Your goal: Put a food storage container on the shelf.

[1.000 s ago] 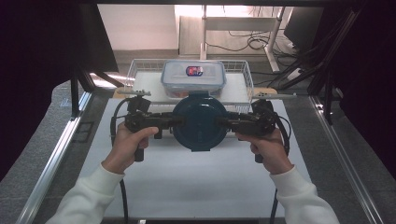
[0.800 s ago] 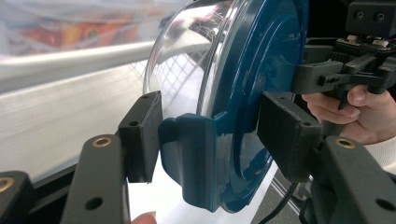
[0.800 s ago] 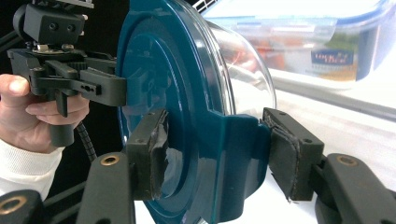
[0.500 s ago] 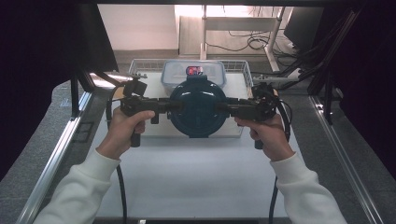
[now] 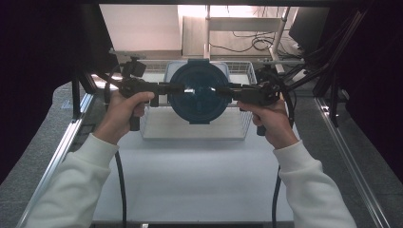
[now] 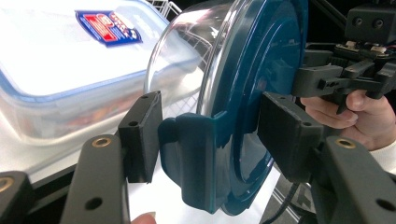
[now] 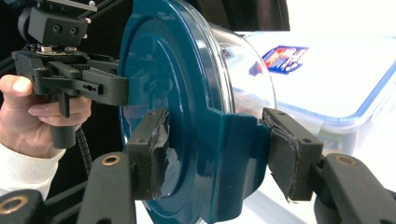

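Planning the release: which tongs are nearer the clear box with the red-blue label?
Neither clearly. The left tongs and right tongs clamp opposite latches of the blue-lidded container, held above the labelled box.

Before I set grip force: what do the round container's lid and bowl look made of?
The lid looks like opaque teal plastic, smooth and glossy, with moulded clip tabs that both grippers clamp. The bowl is clear and shiny, with reflections and the wire basket visible through it: glass or clear plastic, can't tell which.
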`<state>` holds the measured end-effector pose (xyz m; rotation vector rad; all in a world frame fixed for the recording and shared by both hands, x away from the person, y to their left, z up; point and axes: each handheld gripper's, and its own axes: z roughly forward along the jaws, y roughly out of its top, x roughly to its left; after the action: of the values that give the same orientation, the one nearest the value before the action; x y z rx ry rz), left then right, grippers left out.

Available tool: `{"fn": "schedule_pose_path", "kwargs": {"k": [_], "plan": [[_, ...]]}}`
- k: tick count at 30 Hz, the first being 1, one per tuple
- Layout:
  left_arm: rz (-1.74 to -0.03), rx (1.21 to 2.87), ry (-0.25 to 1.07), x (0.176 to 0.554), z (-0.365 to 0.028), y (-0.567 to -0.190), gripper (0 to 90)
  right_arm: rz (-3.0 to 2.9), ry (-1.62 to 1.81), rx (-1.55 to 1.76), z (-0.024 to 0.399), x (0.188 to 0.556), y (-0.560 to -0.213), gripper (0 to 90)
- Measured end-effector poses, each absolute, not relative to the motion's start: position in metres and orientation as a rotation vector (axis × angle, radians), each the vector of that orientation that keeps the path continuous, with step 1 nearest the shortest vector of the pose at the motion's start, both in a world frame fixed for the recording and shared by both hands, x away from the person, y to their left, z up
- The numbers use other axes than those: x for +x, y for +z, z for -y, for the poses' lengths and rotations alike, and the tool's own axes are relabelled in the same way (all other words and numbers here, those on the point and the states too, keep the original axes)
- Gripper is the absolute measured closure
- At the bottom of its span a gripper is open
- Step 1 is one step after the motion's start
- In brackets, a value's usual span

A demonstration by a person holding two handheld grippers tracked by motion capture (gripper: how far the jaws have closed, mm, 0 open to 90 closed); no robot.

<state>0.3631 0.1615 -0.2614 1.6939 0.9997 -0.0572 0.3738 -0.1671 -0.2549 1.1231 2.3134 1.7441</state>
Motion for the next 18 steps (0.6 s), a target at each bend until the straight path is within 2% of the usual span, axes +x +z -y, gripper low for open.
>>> {"fn": "schedule_pose_path", "kwargs": {"k": [18], "plan": [[-1.003, 1.679, -0.067, 0.408, -0.172, -0.226, 41.1, -2.308, 1.758, 1.158, 0.159, 0.414, -0.223, 43.8]]}}
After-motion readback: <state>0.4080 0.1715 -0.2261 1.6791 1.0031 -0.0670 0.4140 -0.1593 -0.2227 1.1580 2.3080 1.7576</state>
